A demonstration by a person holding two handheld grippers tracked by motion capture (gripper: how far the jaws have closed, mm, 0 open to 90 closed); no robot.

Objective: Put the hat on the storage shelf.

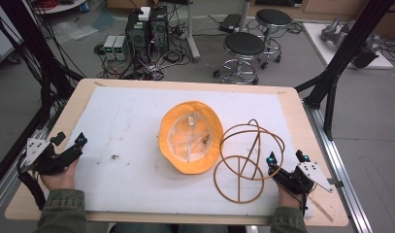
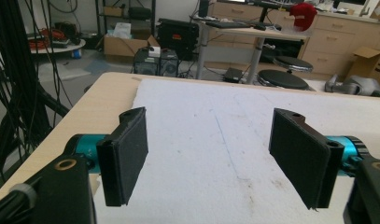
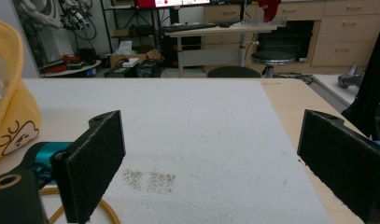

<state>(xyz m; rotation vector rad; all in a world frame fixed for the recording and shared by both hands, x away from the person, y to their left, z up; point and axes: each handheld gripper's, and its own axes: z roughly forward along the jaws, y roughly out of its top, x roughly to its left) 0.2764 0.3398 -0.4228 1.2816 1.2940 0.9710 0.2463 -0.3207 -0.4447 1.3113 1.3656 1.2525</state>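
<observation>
Yellow hat upside down at worktop center, wire frame touching it at 4 o'clock. Left gripper at 8, right gripper at 4; both jaws wide open, empty.

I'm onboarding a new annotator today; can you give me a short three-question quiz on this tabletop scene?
1. True or false: the yellow hat lies upside down, its lining facing up.
2. Which gripper is nearer the wire hat stand: A) left gripper B) right gripper?
3. Fill in: both grippers are ____, with nothing between their jaws.

Key: 1 true. 2 B. 3 open.
</observation>
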